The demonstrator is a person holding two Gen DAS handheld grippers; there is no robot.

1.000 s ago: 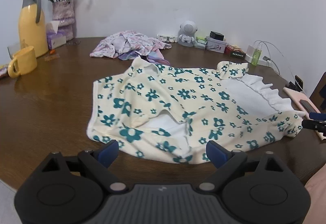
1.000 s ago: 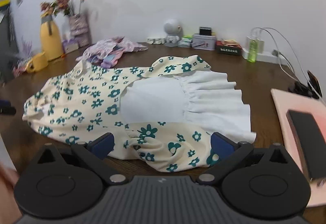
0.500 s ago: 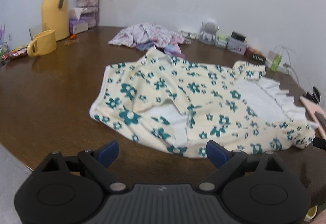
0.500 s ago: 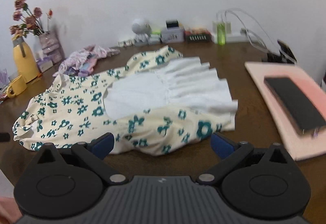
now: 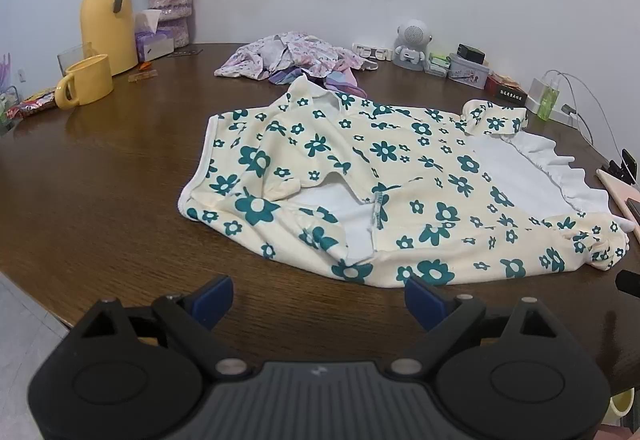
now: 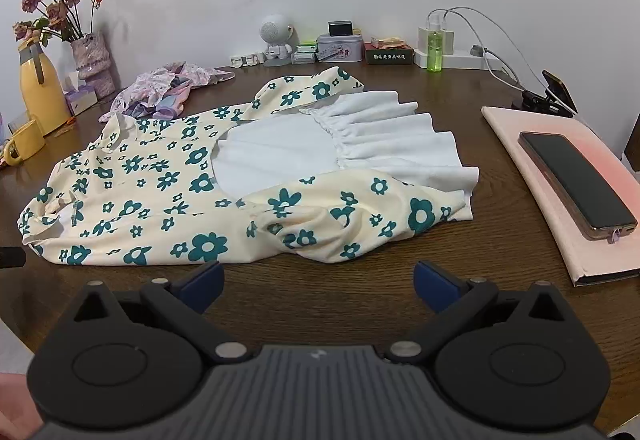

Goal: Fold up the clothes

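Floral dress [image 5: 384, 183] lies spread flat and rumpled on the brown counter [image 5: 100, 191]; all places below are relative to the dress.

Left of the dress: yellow mug [image 5: 86, 85], yellow thermos [image 5: 106, 25] behind it, flower vase [image 5: 170, 5] beside the thermos by the wall.

Behind the dress, touching its collar end: crumpled pink-purple garment [image 5: 288, 57].

Left claw [image 5: 318, 298]: jaws wide, nothing between them, hovering just short of the dress's near hem, not touching the cloth. Blue fingertips [image 5: 212, 298] sit over bare counter.

Right claw [image 6: 318, 286]: jaws wide too, holding nothing, just in front of the dress's near edge at the bunched sleeve, apart from the fabric. The white ruffled skirt part [image 6: 384, 135] lies further back on that side.

Right of the dress: pink notebook [image 6: 560, 175] with a phone [image 6: 576, 183] on top, near the ruffle but apart from it. Green bottle [image 6: 434, 49] by the wall behind.
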